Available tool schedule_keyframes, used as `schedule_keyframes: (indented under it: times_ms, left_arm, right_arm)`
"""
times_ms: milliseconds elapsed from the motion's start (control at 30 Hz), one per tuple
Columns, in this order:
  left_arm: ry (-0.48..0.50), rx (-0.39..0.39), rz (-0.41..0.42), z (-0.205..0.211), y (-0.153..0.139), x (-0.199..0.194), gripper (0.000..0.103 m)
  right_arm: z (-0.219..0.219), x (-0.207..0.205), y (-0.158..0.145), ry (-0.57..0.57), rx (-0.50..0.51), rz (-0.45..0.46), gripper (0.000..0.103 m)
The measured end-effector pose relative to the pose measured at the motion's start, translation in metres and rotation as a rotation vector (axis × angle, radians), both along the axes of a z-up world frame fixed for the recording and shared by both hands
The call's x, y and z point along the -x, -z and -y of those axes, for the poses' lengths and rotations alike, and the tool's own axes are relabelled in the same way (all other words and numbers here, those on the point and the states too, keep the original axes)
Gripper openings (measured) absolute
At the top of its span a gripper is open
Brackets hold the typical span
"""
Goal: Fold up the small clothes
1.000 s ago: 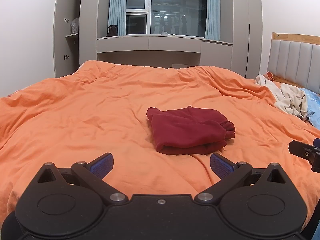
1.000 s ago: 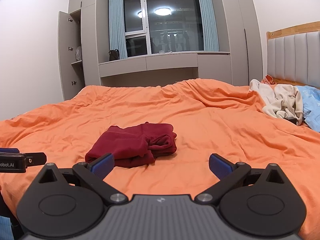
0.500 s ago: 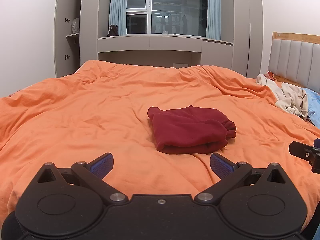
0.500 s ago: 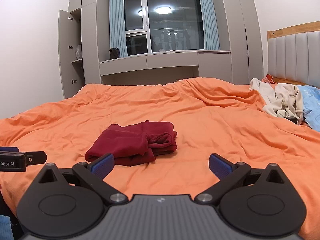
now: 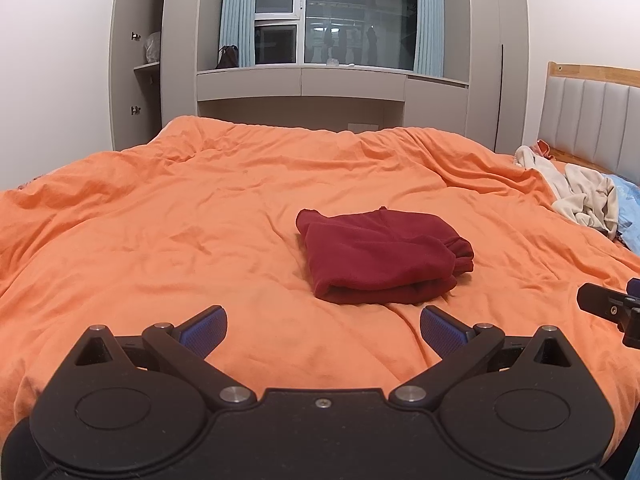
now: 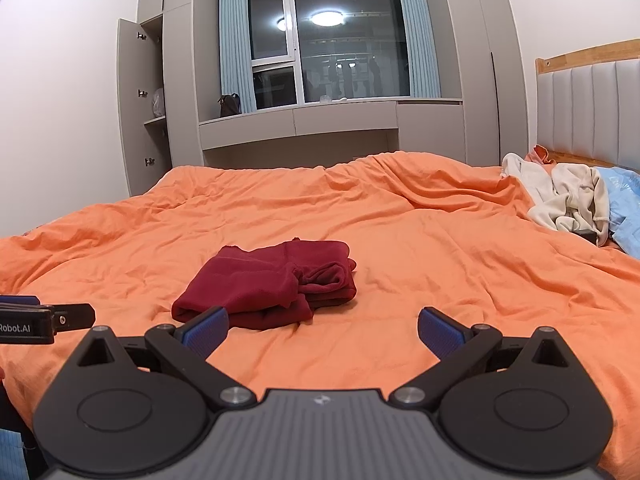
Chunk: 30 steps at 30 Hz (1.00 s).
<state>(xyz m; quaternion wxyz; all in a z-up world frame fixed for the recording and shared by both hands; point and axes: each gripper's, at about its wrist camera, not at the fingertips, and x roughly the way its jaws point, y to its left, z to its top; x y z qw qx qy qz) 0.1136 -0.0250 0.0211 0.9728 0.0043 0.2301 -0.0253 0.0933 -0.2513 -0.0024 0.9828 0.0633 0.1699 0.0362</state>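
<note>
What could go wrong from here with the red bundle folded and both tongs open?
1. The red bundle has loose ends bunched at its right edge; a pinch there could pull the fold apart.
2. The orange duvet is soft and wrinkled, so the left tongs or right tongs might grab it too.

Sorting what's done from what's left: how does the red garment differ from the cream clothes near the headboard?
The red garment is folded into a compact stack mid-bed; the cream clothes lie crumpled in a loose heap at the bed's far right. Red is dark, cream pale. Both rest on the orange duvet, untouched by either gripper.
</note>
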Motion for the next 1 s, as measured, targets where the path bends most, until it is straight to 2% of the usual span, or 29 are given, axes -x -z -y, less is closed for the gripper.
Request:
schedule_keyframes:
  times_ms: [533, 1000]
  left_arm:
    - [-0.074, -0.014, -0.026, 0.0016, 0.0010, -0.0037, 0.103]
    - [-0.077, -0.018, -0.046, 0.0022, 0.0034, -0.0050, 0.103]
  right_arm:
    - [-0.0013, -0.0050, 0.0048, -0.010, -0.002, -0.026, 0.103]
    - [-0.0020, -0.0055, 0.0067, -0.014, -0.004, -0.033, 0.103]
